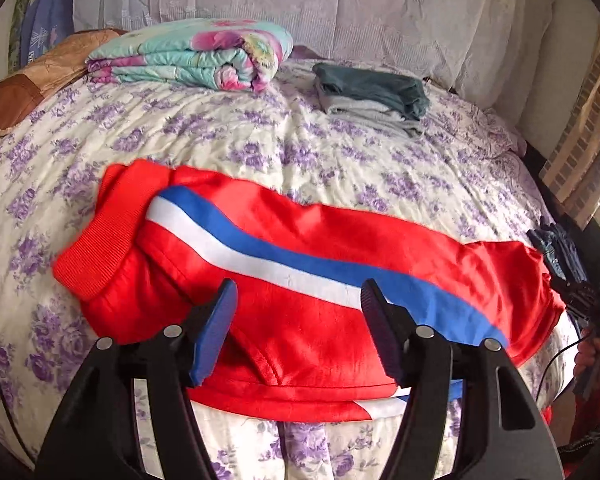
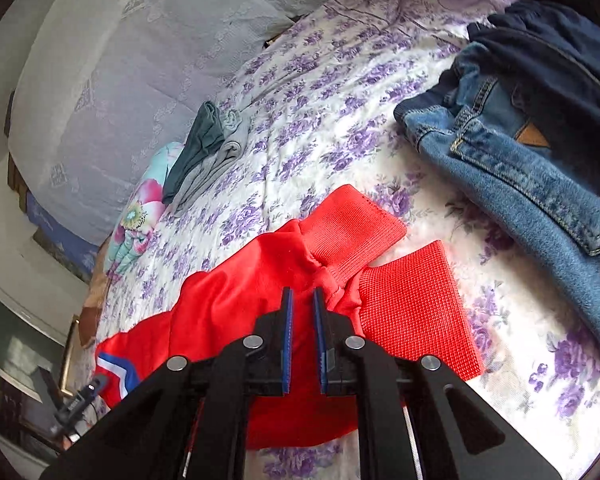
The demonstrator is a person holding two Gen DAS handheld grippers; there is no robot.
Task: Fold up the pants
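Your red track pants with a blue-and-white side stripe (image 1: 300, 272): long axis left-right across bed (image 1: 220, 128), cuffs left | left gripper (image 1: 300, 300) jaws spread, released | right gripper (image 2: 302, 304) jaws nearly closed; grasp unclear

Left gripper (image 1: 300, 300) jaws spread wide, right gripper (image 2: 302, 300) jaws nearly closed, narrow gap

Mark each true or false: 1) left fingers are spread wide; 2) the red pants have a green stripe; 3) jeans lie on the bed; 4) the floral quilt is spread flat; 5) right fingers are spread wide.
1) True: the left gripper is open above the red pants.
2) False: the stripe is blue and white.
3) True: jeans lie on the bed.
4) False: the floral quilt is folded.
5) False: the right gripper stands nearly shut, a narrow gap showing, over the pants.
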